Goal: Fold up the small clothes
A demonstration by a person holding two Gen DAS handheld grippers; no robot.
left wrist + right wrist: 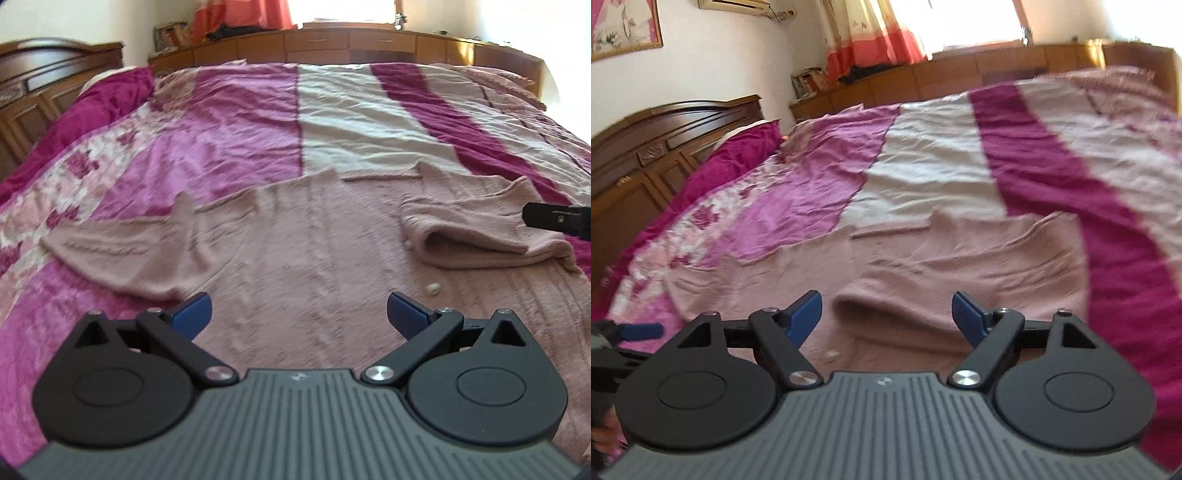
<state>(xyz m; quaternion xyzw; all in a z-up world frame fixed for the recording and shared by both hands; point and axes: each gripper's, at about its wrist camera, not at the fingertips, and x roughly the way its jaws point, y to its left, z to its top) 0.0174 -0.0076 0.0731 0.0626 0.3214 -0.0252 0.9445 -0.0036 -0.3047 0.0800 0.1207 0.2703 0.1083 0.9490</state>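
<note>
Bedroom: a pink sweater (295, 240) lies flat on the bedspread (240, 122), right sleeve (480, 236) folded in. Both the left gripper (297, 314) and right gripper (886, 317) hang empty, jaws apart. Next, probably, comes the left sleeve (110, 247): grip its cuff, fold inward.

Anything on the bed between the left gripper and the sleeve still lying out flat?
Nothing visible. The left gripper is open over the pink knit sweater; the spread sleeve lies unobstructed on the bedspread.
</note>
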